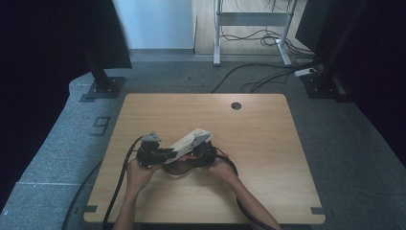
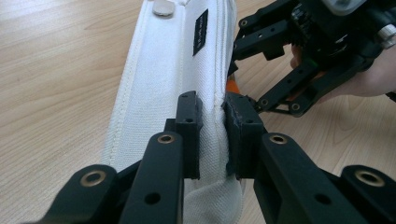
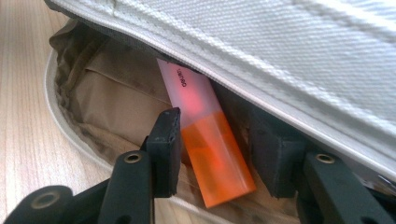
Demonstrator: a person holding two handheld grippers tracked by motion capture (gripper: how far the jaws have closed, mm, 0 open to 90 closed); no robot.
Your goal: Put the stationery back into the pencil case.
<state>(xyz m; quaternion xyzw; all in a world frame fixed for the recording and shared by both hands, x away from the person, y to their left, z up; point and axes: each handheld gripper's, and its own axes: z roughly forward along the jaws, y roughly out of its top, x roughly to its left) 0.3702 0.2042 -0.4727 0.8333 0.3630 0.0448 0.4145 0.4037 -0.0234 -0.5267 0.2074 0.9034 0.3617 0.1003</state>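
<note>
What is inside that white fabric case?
An orange highlighter with a frosted cap lies in the white case, on its tan lining. The flap covers the cap's tip and whatever lies deeper.

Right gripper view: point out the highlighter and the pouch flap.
highlighter [image 3: 212, 161], right gripper view, on its orange body.
pouch flap [image 3: 299, 51], right gripper view, on the white woven fabric above the opening.
</note>
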